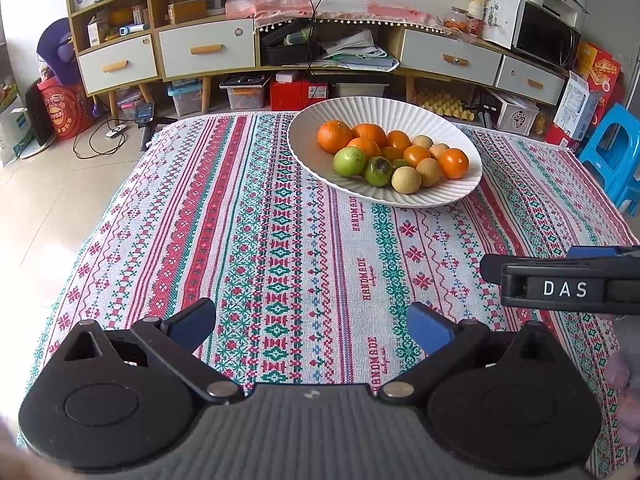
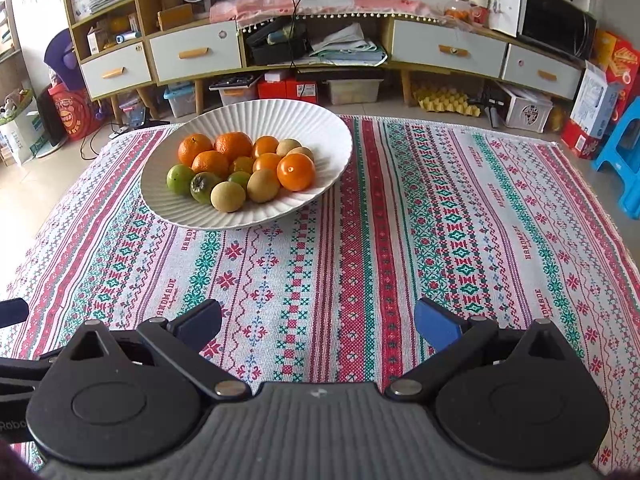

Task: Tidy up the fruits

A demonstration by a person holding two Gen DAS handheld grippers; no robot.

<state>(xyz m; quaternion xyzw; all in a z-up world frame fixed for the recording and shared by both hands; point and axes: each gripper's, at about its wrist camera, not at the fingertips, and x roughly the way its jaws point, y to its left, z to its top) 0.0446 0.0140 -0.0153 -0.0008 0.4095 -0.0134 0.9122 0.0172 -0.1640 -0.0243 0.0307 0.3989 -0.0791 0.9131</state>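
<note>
A white ribbed bowl (image 1: pixel 400 114) stands at the far side of the patterned tablecloth (image 1: pixel 280 240) and holds several oranges (image 1: pixel 334 136), green fruits (image 1: pixel 349 161) and small tan fruits (image 1: pixel 406 179). My left gripper (image 1: pixel 312 324) hovers low over the near part of the cloth, open, with nothing between its blue pads. The right gripper's side (image 1: pixel 560 284) pokes in at the right edge of the left wrist view. In the right wrist view the bowl (image 2: pixel 312 120) sits ahead to the left, an orange (image 2: pixel 296 171) at its near right. My right gripper (image 2: pixel 318 322) is open and empty.
Behind the table stands a long wooden cabinet (image 1: pixel 208 46) with white drawers, boxes and bins beneath it. A blue plastic stool (image 1: pixel 612 156) is off the table's far right corner. Cables lie on the tiled floor (image 1: pixel 60 184) at left.
</note>
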